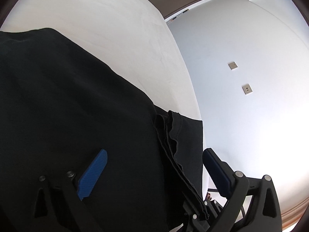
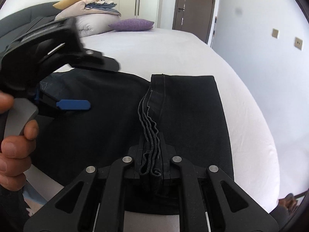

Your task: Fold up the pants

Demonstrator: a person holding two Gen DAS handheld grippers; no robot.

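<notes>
The black woven cotton-like pants (image 2: 119, 104) are laid on the white-sheeted bed (image 2: 193, 50), near its foot edge, already doubled so that several layers are stacked. A bunched band of four or five hem edges (image 2: 149, 123) is seen running toward the right wrist camera, wavy and slightly frayed in texture.

The right gripper (image 2: 151, 166) is closed on that stacked band; the jaws are narrow, with cloth pinched between them. The left gripper (image 1: 154, 166) is held over the flat panel of the pants with its jaws wide; nothing is held. One ribbed blue rubber pad (image 1: 92, 174) lies over the cloth and the other (image 1: 216, 172) hangs past the bed edge, the stacked edges lying between them. Whether the first pad touches the fabric cannot be told. In the right view the person's left hand (image 2: 13, 145) is seen around the grey handle.

Judgement: a fold is in hand, with the right side secured and the left not yet gripping. For a clean fold, all layers should be taken together by the left jaws, close to the edge, and both grips carried level so the layers do not shear.

The fabric appears matte, limp and medium-weight. The sheet is smooth, with faint creases. A purple textured cushion (image 2: 132, 24) is noted at the far end of the bed.
</notes>
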